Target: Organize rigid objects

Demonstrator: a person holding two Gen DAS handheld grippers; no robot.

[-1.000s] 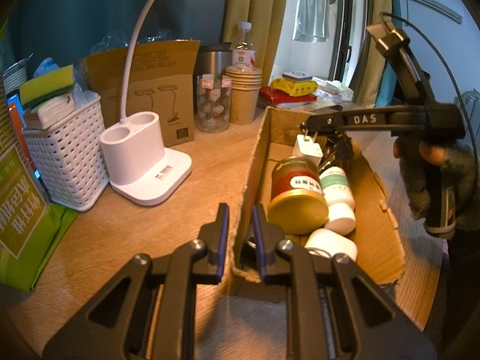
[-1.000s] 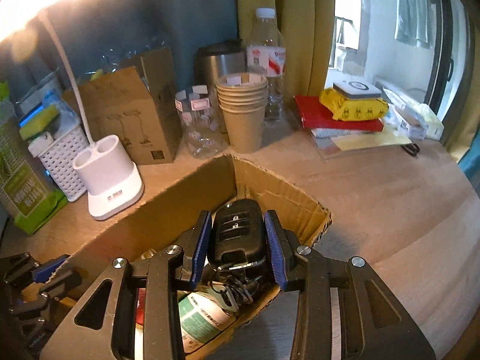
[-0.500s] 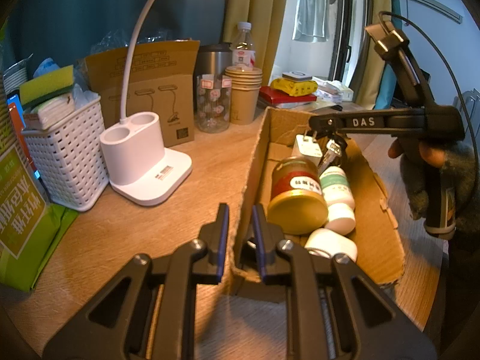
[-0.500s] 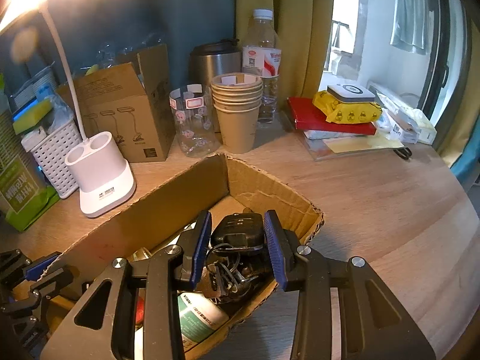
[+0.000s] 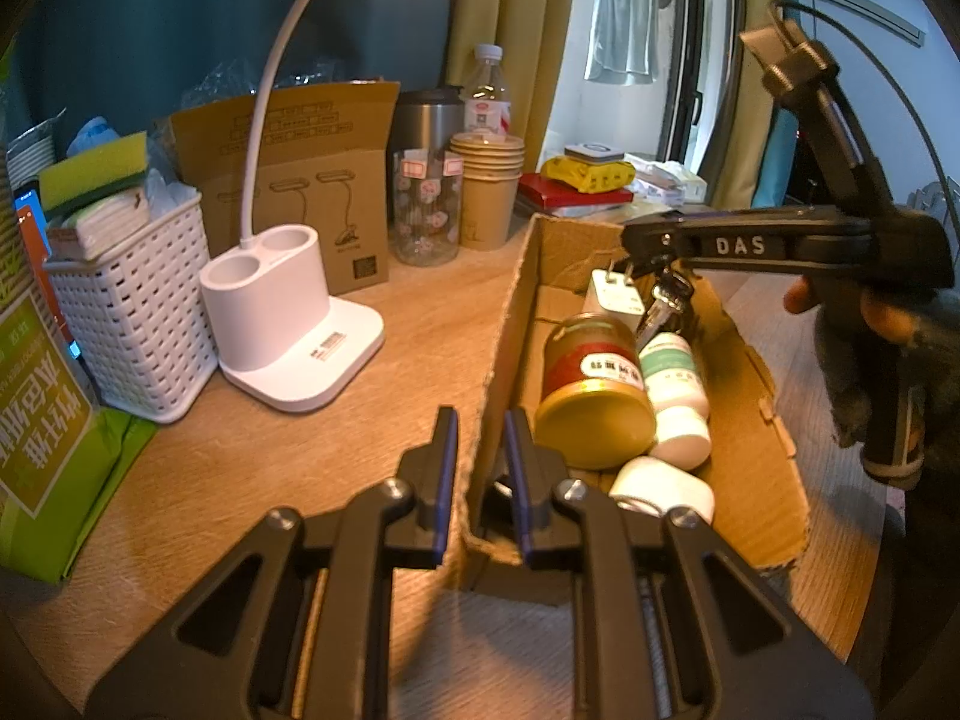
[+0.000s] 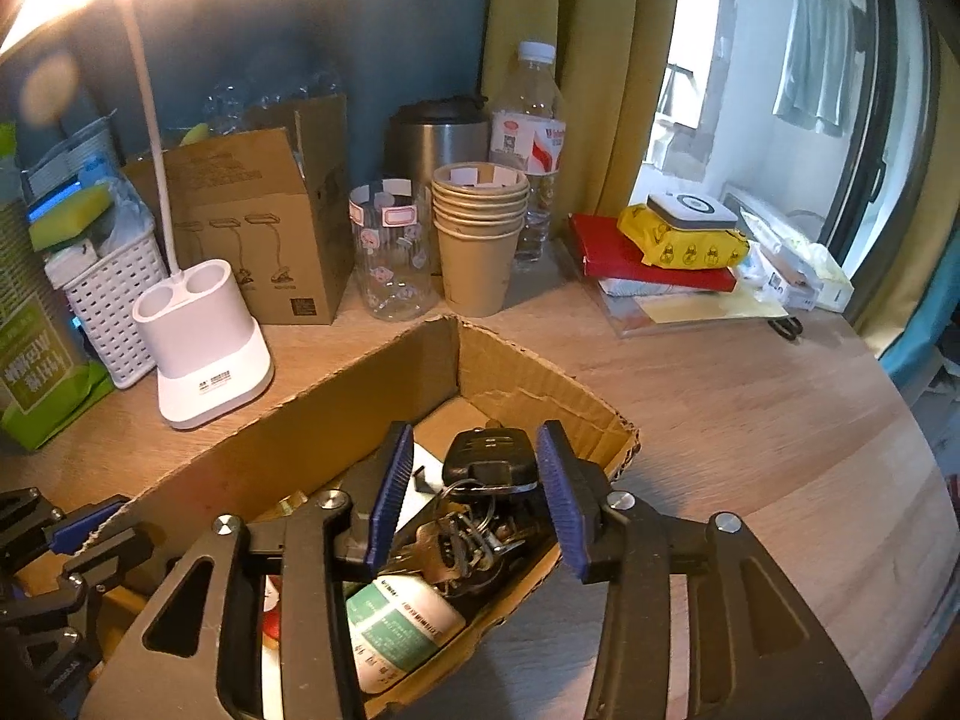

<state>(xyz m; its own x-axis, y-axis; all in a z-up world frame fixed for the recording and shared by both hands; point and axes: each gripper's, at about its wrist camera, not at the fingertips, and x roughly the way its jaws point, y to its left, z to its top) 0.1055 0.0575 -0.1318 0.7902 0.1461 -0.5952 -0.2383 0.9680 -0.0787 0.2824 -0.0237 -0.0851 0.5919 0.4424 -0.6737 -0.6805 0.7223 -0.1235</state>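
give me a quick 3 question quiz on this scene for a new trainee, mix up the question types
1. True or false: the left gripper is shut on the near wall of the cardboard box.
2. Multiple choice: the car key fob with its key bunch is A) clamped in the right gripper, B) lying in the box between that gripper's open fingers, C) on the desk outside the box.
3. Short answer: which thing in the box has a gold lid?

Key
1. True: one finger is outside the wall, one inside.
2. B: both pads stand clear of the fob.
3. The red-labelled jar, lying on its side beside a white bottle with a green label.
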